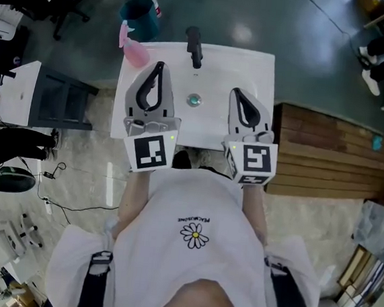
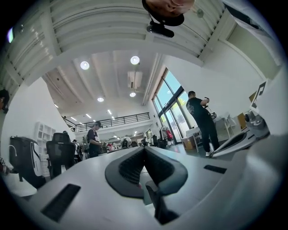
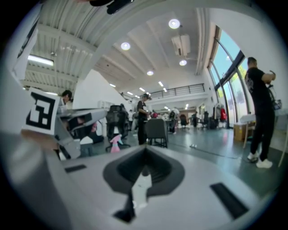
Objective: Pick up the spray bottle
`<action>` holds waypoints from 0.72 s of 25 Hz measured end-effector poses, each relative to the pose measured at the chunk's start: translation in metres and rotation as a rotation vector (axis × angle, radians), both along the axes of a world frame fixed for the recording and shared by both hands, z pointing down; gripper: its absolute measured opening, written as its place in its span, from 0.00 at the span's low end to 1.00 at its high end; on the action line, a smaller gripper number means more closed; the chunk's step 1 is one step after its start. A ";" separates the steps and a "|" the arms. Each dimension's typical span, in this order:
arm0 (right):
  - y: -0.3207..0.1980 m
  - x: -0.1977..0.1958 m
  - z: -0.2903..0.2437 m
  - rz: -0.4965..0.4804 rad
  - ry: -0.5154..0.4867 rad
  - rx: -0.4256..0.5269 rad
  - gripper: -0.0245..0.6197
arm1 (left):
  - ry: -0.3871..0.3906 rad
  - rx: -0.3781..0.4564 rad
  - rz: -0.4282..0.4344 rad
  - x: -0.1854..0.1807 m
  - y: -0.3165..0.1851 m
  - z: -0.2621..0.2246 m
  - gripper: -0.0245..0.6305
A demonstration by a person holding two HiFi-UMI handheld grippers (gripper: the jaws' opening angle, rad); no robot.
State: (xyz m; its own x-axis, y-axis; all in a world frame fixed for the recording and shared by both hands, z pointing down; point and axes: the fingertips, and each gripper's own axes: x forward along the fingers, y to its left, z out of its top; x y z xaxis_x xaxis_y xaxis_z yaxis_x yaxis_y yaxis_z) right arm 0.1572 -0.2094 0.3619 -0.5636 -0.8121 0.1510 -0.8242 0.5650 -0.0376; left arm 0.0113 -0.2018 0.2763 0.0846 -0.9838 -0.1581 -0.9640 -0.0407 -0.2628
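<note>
The pink spray bottle [image 1: 133, 48] stands at the far left corner of the white sink top [image 1: 253, 74]. In the right gripper view the bottle [image 3: 115, 144] shows small, left of the jaws and far ahead. My left gripper [image 1: 160, 65] hovers over the sink's left half, its tips just right of the bottle and apart from it. Its jaws meet at the tip with nothing between them [image 2: 145, 149]. My right gripper [image 1: 236, 91] is held over the sink's right half, also shut and empty [image 3: 145, 148].
A black faucet [image 1: 194, 46] rises at the sink's far edge, with the drain [image 1: 194, 100] between the grippers. A teal bin [image 1: 142, 16] stands behind the bottle. A wooden bench [image 1: 327, 152] lies to the right and a grey cabinet [image 1: 62, 100] to the left. People stand far off in the hall [image 3: 260, 112].
</note>
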 end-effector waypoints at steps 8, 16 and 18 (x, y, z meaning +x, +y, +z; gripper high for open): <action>-0.008 -0.003 -0.011 0.042 0.015 0.041 0.08 | 0.028 0.034 0.023 -0.008 -0.009 -0.008 0.07; -0.015 -0.025 -0.025 0.072 0.002 0.087 0.08 | 0.076 0.023 0.010 -0.043 -0.012 -0.007 0.07; -0.016 -0.032 -0.029 0.077 -0.002 0.099 0.08 | 0.086 0.033 0.012 -0.051 -0.014 -0.009 0.07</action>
